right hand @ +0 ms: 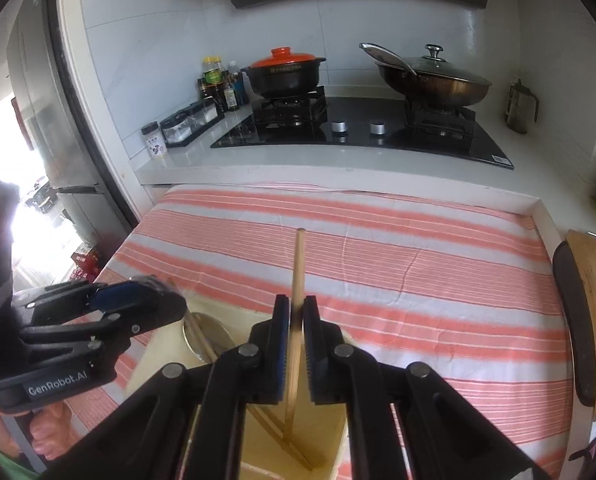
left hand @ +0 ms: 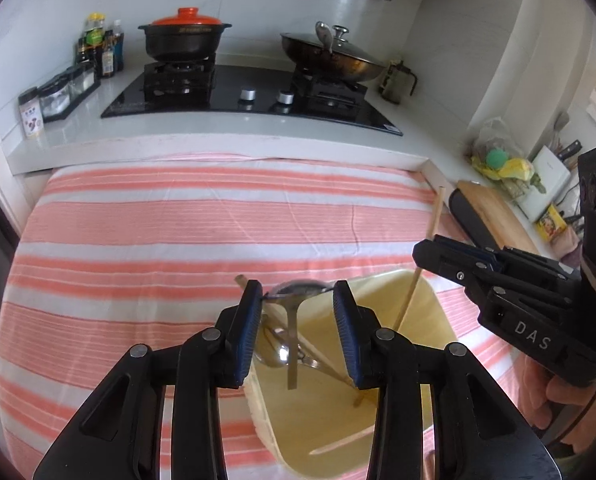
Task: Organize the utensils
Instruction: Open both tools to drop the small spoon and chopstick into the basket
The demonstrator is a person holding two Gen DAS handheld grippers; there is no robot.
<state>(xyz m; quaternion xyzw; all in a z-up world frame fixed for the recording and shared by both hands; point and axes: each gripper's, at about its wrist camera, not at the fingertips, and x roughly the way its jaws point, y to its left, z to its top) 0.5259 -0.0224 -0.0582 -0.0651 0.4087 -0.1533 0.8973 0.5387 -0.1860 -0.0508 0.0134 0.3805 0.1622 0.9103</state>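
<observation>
Chopstick: the long pale wooden chopstick [right hand: 298, 276] is standing nearly upright, tip inside the cream plastic bin [left hand: 402, 292].
Right gripper [right hand: 296, 344]: pinching that chopstick.
Left gripper [left hand: 298, 320]: gaping, holding nothing, above the steel spoon [left hand: 293, 304].
Risk: releasing early is likely tipping the chopstick toward 12 o'clock onto the pink-striped cloth [right hand: 418, 264].

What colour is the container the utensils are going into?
Pale cream-yellow container, clearest in the left wrist view.

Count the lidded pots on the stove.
2: a black pot with an orange lid on the left burner, and a wok with a glass lid on the right burner.
</observation>
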